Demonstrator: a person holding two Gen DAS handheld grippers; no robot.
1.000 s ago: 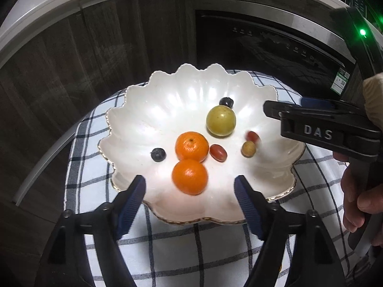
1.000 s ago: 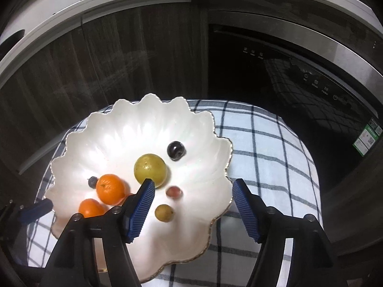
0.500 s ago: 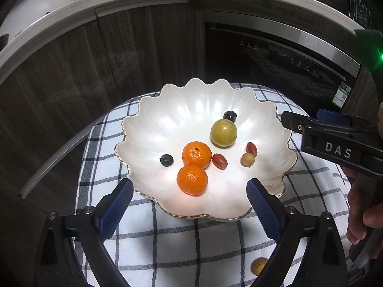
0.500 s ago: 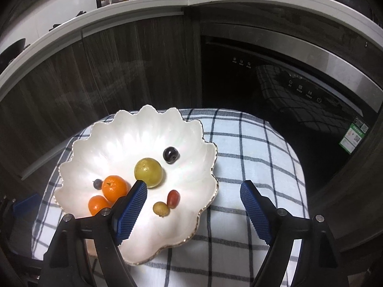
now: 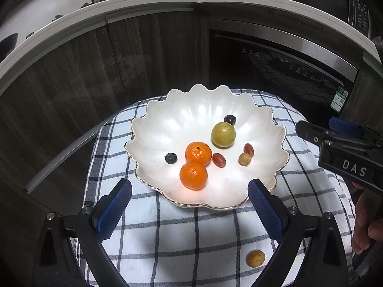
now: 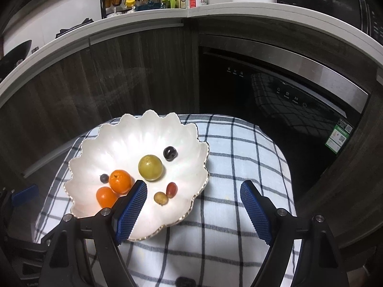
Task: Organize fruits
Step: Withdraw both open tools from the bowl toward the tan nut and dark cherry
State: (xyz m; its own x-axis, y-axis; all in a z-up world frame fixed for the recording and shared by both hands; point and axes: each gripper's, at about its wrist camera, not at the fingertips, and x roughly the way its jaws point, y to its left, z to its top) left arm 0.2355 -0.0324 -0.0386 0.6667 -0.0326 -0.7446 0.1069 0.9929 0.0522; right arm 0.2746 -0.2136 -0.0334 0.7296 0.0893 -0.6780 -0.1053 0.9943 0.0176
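Note:
A white scalloped bowl [image 5: 153,129] sits on a checked cloth. It holds two oranges [image 5: 198,153], a yellow-green round fruit [image 5: 223,134], a dark grape [image 5: 230,119], a blueberry [image 5: 171,158], two small red fruits [image 5: 219,159] and a small yellow one [image 5: 245,159]. One small orange-yellow fruit [image 5: 255,258] lies alone on the cloth in front of the bowl. My left gripper [image 5: 189,189] hangs open over the bowl's near rim, holding nothing. My right gripper [image 6: 194,187] is open and empty over the bowl's right edge [image 6: 203,167].
The blue-and-white checked cloth [image 5: 167,239] covers a small rounded surface. Dark wood cabinet doors [image 5: 71,83] and a black built-in appliance [image 6: 287,95] stand close behind. A white counter [image 6: 215,9] above carries bottles and jars. A person's hand [image 5: 366,220] holds the right gripper.
Both grippers have drawn back and risen from the bowl, and their jaws have widened. A small red fruit that was blurred has settled beside the small yellow one. The lone fruit on the cloth came into view.

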